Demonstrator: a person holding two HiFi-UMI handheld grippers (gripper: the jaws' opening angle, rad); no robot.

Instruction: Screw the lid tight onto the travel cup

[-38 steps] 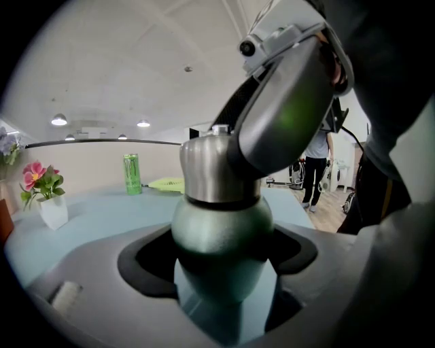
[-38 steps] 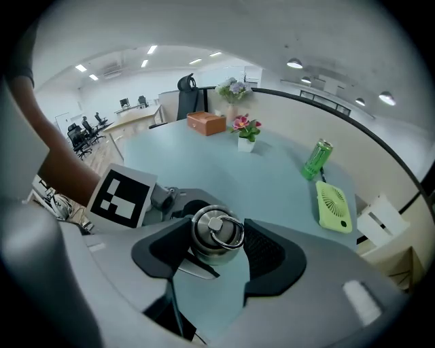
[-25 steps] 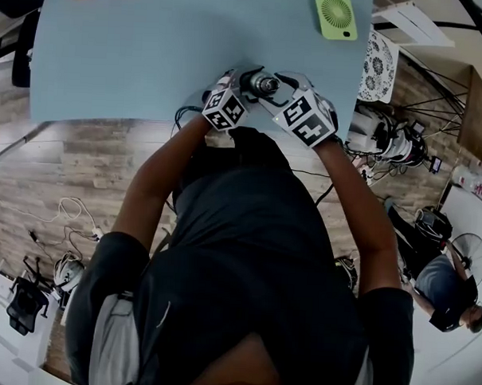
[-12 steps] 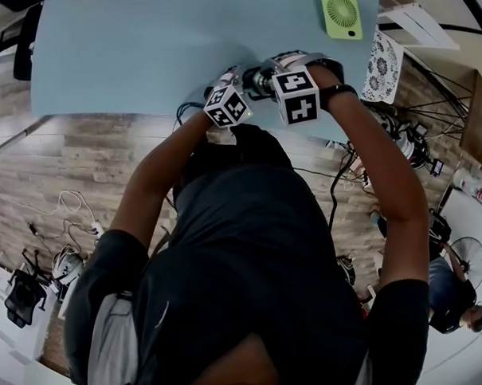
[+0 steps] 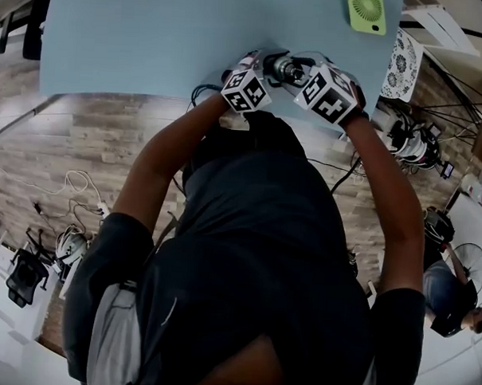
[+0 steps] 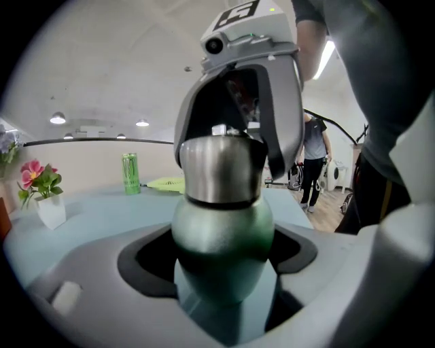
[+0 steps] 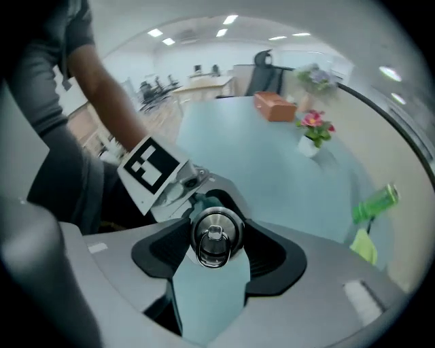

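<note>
The travel cup is held level in the air over the near edge of the blue table (image 5: pixel 152 40). In the left gripper view its green body (image 6: pixel 221 231) sits between the jaws of my left gripper (image 6: pixel 221 272), which is shut on it. On the neck is the steel lid (image 6: pixel 221 166). In the right gripper view the lid (image 7: pixel 216 234) shows end-on with its ring, and my right gripper (image 7: pixel 214 265) is shut on it. From the head view the two grippers, left (image 5: pixel 262 73) and right (image 5: pixel 304 72), meet at the cup (image 5: pixel 285 68).
A green fan (image 5: pixel 367 10) lies at the table's far right corner. Farther back on the table stand a green can (image 6: pixel 130 173), a flower vase (image 6: pixel 44 197) and an orange box (image 7: pixel 275 107). Cables and equipment lie on the floor to the right (image 5: pixel 411 139).
The right gripper twisted about the lid half a second ago, its forearm swinging up, and has now turned back. The left gripper has kept its hold on the cup body.
</note>
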